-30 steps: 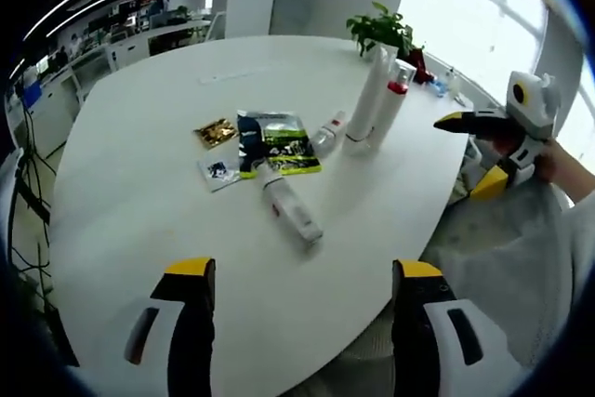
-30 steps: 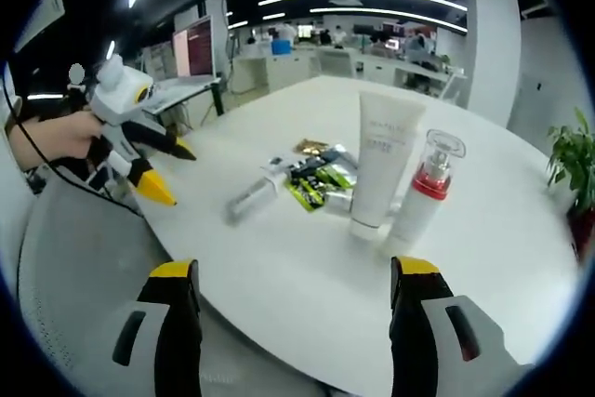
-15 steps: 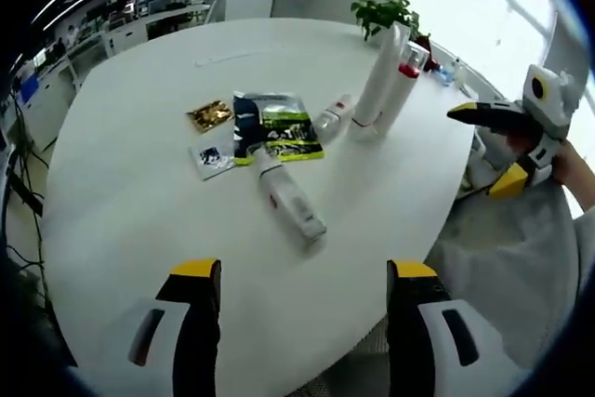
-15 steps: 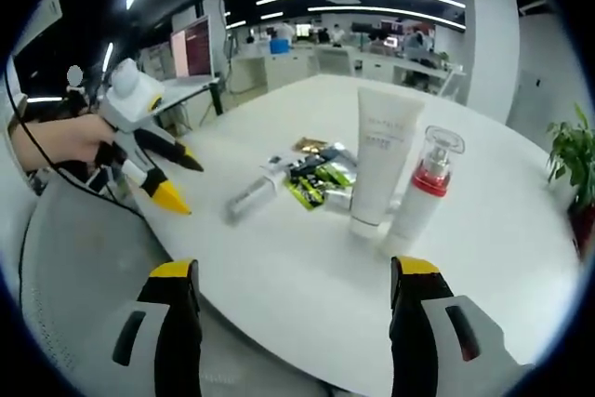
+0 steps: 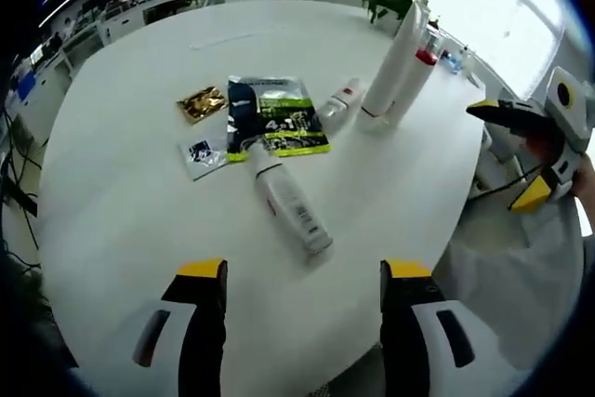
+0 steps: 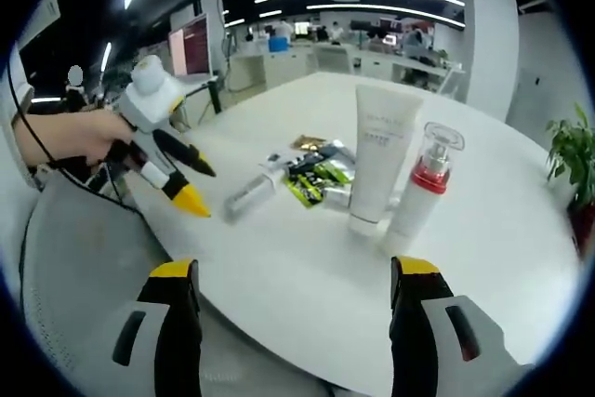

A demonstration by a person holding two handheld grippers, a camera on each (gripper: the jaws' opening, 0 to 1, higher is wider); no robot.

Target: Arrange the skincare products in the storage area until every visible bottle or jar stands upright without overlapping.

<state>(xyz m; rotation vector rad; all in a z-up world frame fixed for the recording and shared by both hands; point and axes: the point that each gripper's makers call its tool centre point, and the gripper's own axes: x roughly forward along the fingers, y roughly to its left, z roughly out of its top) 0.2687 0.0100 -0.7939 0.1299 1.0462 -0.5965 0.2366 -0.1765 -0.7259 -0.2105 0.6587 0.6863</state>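
Sachets (image 5: 276, 116) beside toppled bottle (image 5: 291, 208) on white table (image 5: 121, 202), tall tube (image 6: 378, 166) upright, both grippers' jaws apart, empty.

Left gripper (image 5: 302, 271): jaws parted, nothing between them, held above the near edge of the table (image 5: 130, 202). In the right gripper view it is gripped by a hand (image 6: 79, 137), tips angled down toward the table edge. Right gripper (image 6: 293, 271): jaws parted, empty, off the table's edge.

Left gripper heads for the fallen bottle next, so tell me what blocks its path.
Nothing visible does: bare white table lies between the open left gripper and the lying white bottle.
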